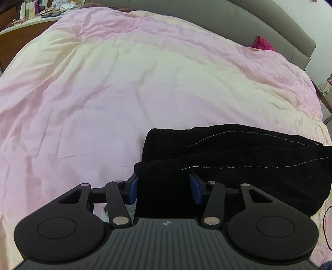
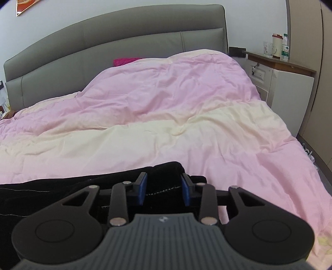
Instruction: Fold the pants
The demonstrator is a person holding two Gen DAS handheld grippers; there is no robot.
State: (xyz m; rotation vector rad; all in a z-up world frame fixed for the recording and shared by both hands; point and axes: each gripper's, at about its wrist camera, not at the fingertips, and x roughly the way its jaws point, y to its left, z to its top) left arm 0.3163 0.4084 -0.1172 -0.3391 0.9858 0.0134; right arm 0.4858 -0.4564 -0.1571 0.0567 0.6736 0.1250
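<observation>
Black pants (image 1: 238, 164) lie folded in layers on the pink and cream duvet (image 1: 124, 93), stretching to the right in the left wrist view. My left gripper (image 1: 164, 187) is open, its blue pads on either side of the near left corner of the pants. In the right wrist view the pants (image 2: 62, 187) stretch to the left. My right gripper (image 2: 164, 189) is open, its blue pads on either side of the right end of the pants.
A grey padded headboard (image 2: 103, 52) stands behind the bed. A magenta cloth (image 2: 126, 61) lies near it. A nightstand (image 2: 286, 79) with a cup and bottles stands at the right. A cluttered desk (image 1: 31, 14) stands at the far left.
</observation>
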